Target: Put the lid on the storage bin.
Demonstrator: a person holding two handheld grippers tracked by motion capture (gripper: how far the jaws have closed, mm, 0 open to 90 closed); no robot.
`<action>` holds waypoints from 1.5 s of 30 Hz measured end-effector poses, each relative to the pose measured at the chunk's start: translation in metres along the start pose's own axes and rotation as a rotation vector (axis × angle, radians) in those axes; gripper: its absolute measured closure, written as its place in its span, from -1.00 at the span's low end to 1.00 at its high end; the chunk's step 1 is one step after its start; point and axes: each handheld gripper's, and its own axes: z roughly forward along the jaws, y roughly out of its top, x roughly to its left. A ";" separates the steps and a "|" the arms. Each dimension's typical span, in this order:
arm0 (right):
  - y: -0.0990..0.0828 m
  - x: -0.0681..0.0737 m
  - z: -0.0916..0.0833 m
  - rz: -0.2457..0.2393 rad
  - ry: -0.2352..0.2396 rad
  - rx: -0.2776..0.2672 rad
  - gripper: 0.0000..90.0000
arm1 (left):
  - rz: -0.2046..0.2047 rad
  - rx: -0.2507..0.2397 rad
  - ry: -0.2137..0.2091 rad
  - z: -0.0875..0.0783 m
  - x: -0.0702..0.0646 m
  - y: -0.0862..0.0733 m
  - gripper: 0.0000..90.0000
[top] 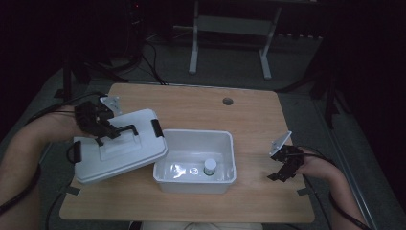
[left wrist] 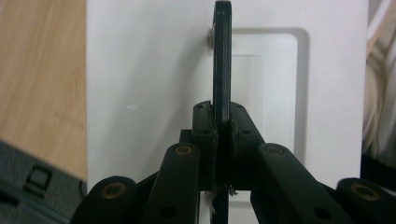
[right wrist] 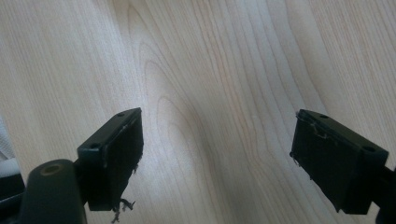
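Observation:
A white box lid (top: 122,148) with black clips hangs tilted at the table's left, its right edge close to the open white box (top: 196,160). My left gripper (top: 106,134) is shut on the lid's black handle (left wrist: 222,60), which runs edge-on between the jaws in the left gripper view, over the white lid (left wrist: 149,93). Inside the box stands a small white-capped bottle (top: 209,166) beside some clear wrapping. At the right, my right gripper (top: 280,175) hovers low over the wooden table (right wrist: 210,70), jaws wide apart with nothing between them.
The wooden table (top: 249,120) has a round cable hole (top: 228,101) near its far edge. Cables trail off the left side. A white stand's legs (top: 230,43) rise behind the table on the dark floor.

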 end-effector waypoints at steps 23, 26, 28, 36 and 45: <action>-0.002 0.001 -0.001 0.000 0.000 -0.007 -0.63 | 0.215 -0.078 -0.056 0.022 -0.025 0.101 0.86; -0.002 0.001 0.000 0.001 0.003 -0.010 -0.63 | 0.236 -0.090 -0.071 0.026 -0.029 0.113 0.86; -0.002 0.001 0.000 -0.001 0.003 -0.010 -0.63 | 0.248 -0.107 -0.071 0.027 -0.030 0.120 0.86; -0.003 0.001 0.001 0.002 0.004 -0.011 -0.63 | 0.317 -0.102 -0.093 0.039 -0.039 0.150 0.86; -0.005 0.001 0.002 0.004 0.008 -0.013 -0.63 | 0.346 -0.086 -0.121 0.062 -0.045 0.173 0.86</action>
